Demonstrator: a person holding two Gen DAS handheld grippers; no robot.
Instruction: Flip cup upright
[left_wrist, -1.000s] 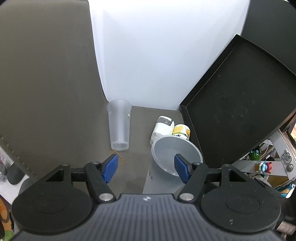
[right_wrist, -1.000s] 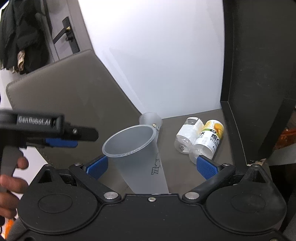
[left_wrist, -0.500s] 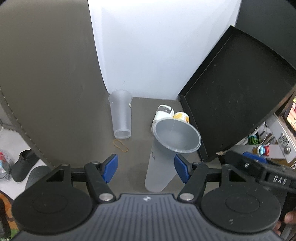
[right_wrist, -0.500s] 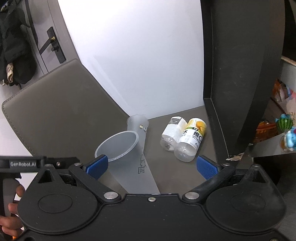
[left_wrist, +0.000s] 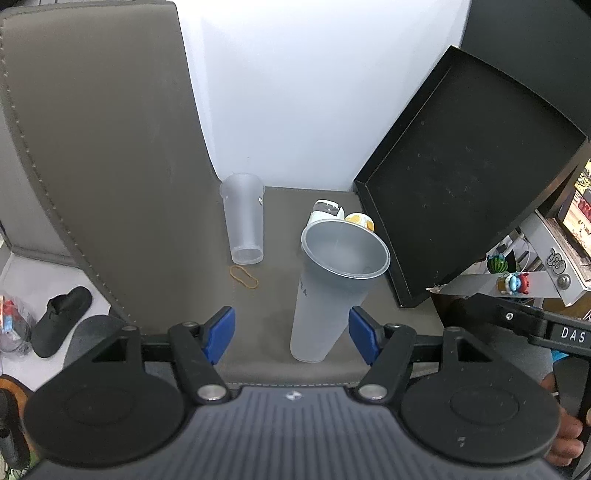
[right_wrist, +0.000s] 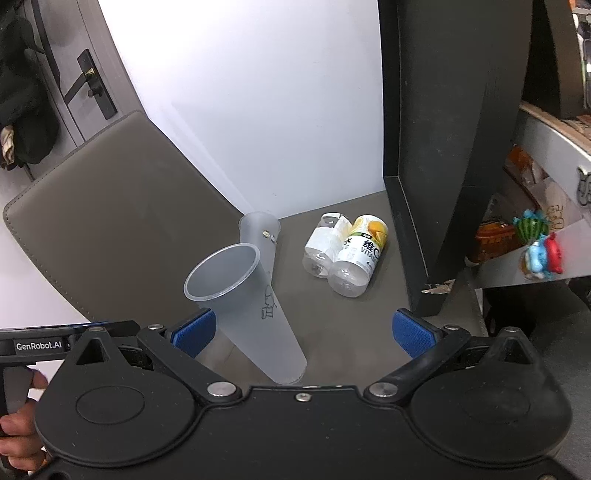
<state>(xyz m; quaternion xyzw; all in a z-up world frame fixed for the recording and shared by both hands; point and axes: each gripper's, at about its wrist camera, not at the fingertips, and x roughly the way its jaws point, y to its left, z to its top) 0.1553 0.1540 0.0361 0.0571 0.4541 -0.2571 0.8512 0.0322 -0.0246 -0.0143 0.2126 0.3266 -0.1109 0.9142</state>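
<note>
Beside upright cup (left_wrist: 332, 291), both hand-held grippers wide, empty.

White wall (left_wrist: 303, 92) behind a grey leather seat (left_wrist: 110, 166); door (right_wrist: 74, 74) left.

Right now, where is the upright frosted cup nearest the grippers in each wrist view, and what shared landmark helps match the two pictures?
Left wrist: the near cup stands right of centre, close to the left gripper's right finger.
Right wrist: the same cup stands left of centre, by the right gripper's left finger.
Shared landmark: the two bottles lying beyond it, beside the black tray.
</note>
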